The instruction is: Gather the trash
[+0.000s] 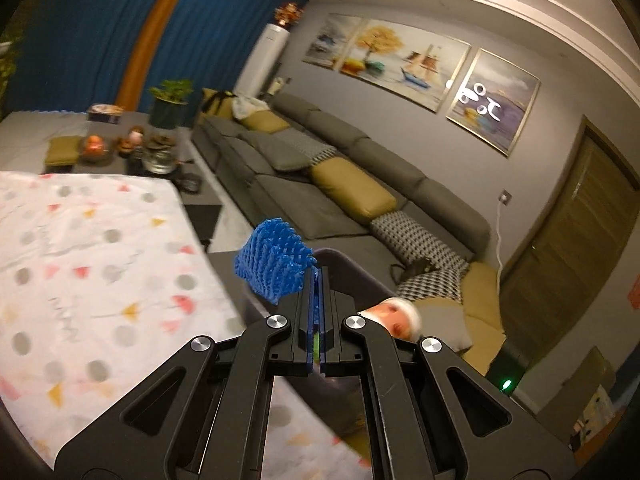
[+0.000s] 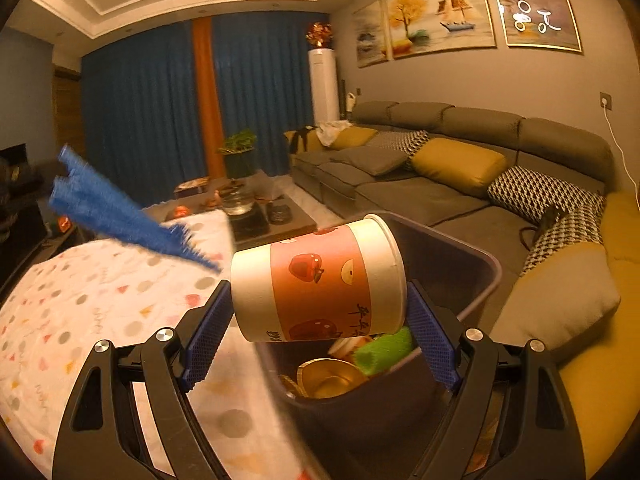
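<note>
My left gripper (image 1: pixel 319 276) is shut on a blue foam net (image 1: pixel 274 260) and holds it in the air above the table edge, near the rim of a dark bin (image 1: pixel 352 268). The blue net also shows in the right wrist view (image 2: pixel 116 212), at the left. My right gripper (image 2: pixel 320 300) is shut on a paper cup (image 2: pixel 320 284), white with a pink band and tomato pictures, held on its side over the dark bin (image 2: pixel 472 284). Inside the bin lie a green net piece (image 2: pixel 384 350) and a gold container (image 2: pixel 332 380).
The table wears a white cloth with coloured dots (image 1: pixel 88 264), also in the right wrist view (image 2: pixel 100 300). A long grey sofa with yellow cushions (image 2: pixel 460 168) runs behind the bin. A low table with a plant and tea things (image 1: pixel 156 140) stands further back.
</note>
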Motion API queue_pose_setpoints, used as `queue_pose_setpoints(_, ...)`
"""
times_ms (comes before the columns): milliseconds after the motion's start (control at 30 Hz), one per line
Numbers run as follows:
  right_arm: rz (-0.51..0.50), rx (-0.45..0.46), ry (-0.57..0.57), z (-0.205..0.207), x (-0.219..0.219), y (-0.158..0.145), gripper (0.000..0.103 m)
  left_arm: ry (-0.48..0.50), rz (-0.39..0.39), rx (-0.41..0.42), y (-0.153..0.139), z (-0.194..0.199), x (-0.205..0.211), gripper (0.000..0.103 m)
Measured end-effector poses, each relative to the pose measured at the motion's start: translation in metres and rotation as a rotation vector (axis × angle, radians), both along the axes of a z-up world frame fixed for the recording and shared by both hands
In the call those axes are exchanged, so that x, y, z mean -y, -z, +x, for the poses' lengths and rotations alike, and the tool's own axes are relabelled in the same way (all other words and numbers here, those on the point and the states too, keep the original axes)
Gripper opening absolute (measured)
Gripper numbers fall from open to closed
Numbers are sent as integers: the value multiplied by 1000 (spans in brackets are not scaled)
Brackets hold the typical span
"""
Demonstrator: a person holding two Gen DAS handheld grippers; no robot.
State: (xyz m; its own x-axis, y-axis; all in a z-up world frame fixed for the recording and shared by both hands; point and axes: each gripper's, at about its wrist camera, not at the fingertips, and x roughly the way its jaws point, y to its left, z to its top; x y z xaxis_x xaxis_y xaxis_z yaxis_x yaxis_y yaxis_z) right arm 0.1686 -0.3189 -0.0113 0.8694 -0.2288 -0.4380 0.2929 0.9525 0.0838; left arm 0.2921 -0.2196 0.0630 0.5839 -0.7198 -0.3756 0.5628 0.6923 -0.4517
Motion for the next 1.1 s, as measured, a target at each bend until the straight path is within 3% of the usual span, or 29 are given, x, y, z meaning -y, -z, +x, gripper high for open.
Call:
queue_pose_setpoints(233,-6,-25,23,11,19,16,82,101,44,-49,26,27,65,0)
queue_pose_setpoints(567,-28,-66,-4,27,23,34,83,127,110,-166,78,60,83,3)
queue_pose_setpoints(667,-31,-76,-4,29,21,37,83,119,127,-193,83,62,80,22)
queue_pose_setpoints(733,-32,-77,-1,28,20,37,84,102,128,-185,83,60,74,43)
queue_pose_setpoints(767,-29,-70,1,27,20,36,85,94,115,-187,84,60,71,58)
queue_pose_setpoints(800,-28,-68,6,26,20,36,85,89,103,-191,83,59,68,64)
queue_pose_setpoints(967,-18,-49,33,15,23,29,86,39,143,-148,76,44,50,75)
queue_pose_setpoints(1100,-37,-11,46,-4,17,16,88,-77,232,-83,72,21,22,80)
